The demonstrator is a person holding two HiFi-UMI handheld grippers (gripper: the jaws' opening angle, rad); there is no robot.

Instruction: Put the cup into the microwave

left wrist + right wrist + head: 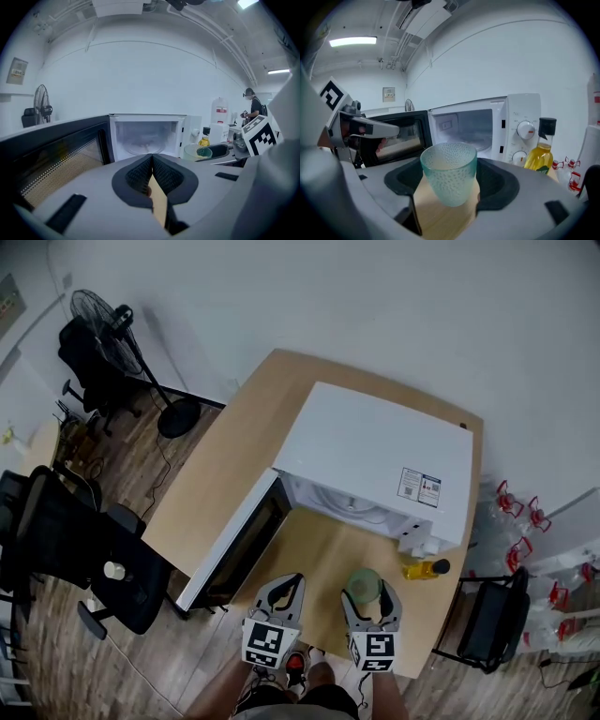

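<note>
A pale green dimpled glass cup [449, 172] sits upright between the pads of my right gripper [450, 183], which is shut on it just above the wooden table [319, 554]. In the head view the cup [365, 583] and right gripper [371, 596] are at the table's front edge, before the white microwave [375, 456]. The microwave's door [234, 554] hangs open to the left and the cavity [464, 129] stands empty behind the cup. My left gripper [285, 581] is beside the door, its jaws closed together with nothing held [152, 161].
A yellow oil bottle [424, 569] stands to the right of the cup by the microwave's control panel [525, 136]. Office chairs [84, 549] and a fan [112, 320] are on the floor at left, and a black chair [492, 615] at right. A person [253, 105] stands far off.
</note>
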